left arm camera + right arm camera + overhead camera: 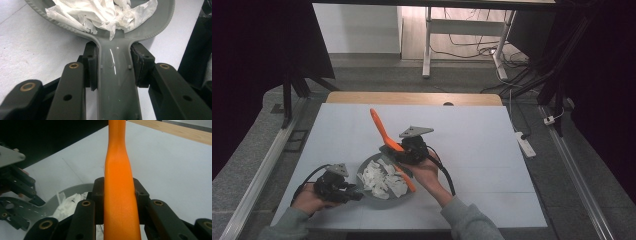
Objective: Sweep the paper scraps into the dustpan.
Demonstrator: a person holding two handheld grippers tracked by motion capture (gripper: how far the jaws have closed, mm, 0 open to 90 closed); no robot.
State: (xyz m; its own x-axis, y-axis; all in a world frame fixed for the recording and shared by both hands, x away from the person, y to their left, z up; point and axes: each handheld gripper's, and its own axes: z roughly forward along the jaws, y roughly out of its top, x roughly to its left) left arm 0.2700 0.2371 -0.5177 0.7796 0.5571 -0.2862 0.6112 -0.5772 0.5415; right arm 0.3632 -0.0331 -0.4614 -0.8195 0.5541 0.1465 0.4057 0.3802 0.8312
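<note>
We see a grey pan (pixel 384 192) heaped with torn white paper (pixel 382 179), near the table (pixel 492 150) front edge at 6 o'clock. Left gripper (pixel 354 194) clamps its handle (pixel 116 82); right gripper (pixel 401 156) pinches an orange spatula (pixel 384 132), tilted toward 11. Open room from 12 to 3.

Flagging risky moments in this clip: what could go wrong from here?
1. The torn white paper is heaped loosely in the grey pan; a sweep by the orange spatula might flick pieces onto the table.
2. The left gripper clamps only the pan's handle, so a push could swing the pan.
3. The right gripper holds the spatula mid-length; it may pivot.
</note>
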